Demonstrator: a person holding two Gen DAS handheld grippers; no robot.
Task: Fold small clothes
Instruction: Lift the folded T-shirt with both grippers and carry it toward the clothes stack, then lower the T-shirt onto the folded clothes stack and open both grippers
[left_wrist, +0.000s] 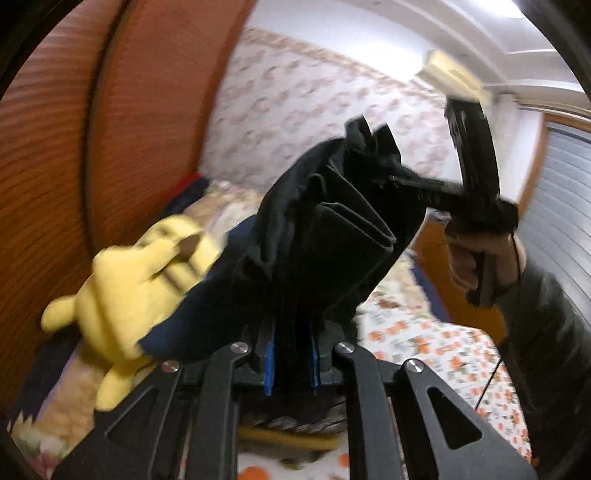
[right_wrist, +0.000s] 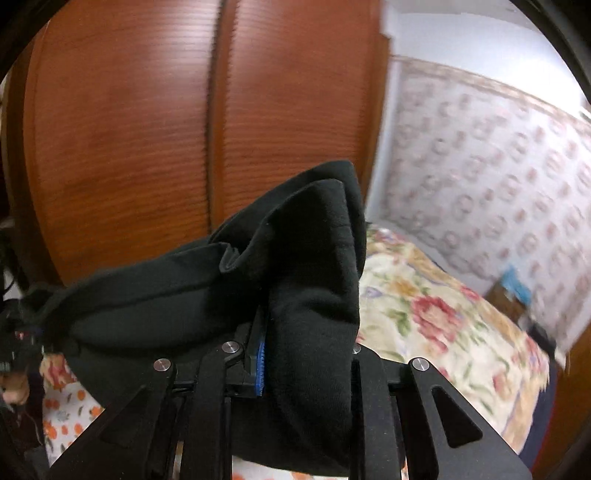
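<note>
Black cloth (left_wrist: 332, 229) hangs in air above the bed (left_wrist: 436, 343), stretched betw. both grippers. Left gripper (left_wrist: 293, 354) is nearly closed, blue pads pinch one end. Right gripper (right_wrist: 295, 354) is clamped on other end, cloth drapes over its fingers. Yellow plush (left_wrist: 125, 295) lies near wardrobe (right_wrist: 147, 147).

Wardrobe doors (right_wrist: 207, 122) fill 9 to 12 o'clock in both wrist views, a hard wall ahead. Black garment (left_wrist: 325, 229) is stretched in the air between left gripper (left_wrist: 291, 354) and right gripper (right_wrist: 306, 354), blocking centre view and the gap between them. Yellow plush toy (left_wrist: 125, 291) sits at 8 o'clock of the left view, just beside the cloth. Floral bedspread (right_wrist: 436, 306) below at 3 to 5 o'clock lies bare. Papered wall (right_wrist: 498, 177) bounds 2 o'clock.
</note>
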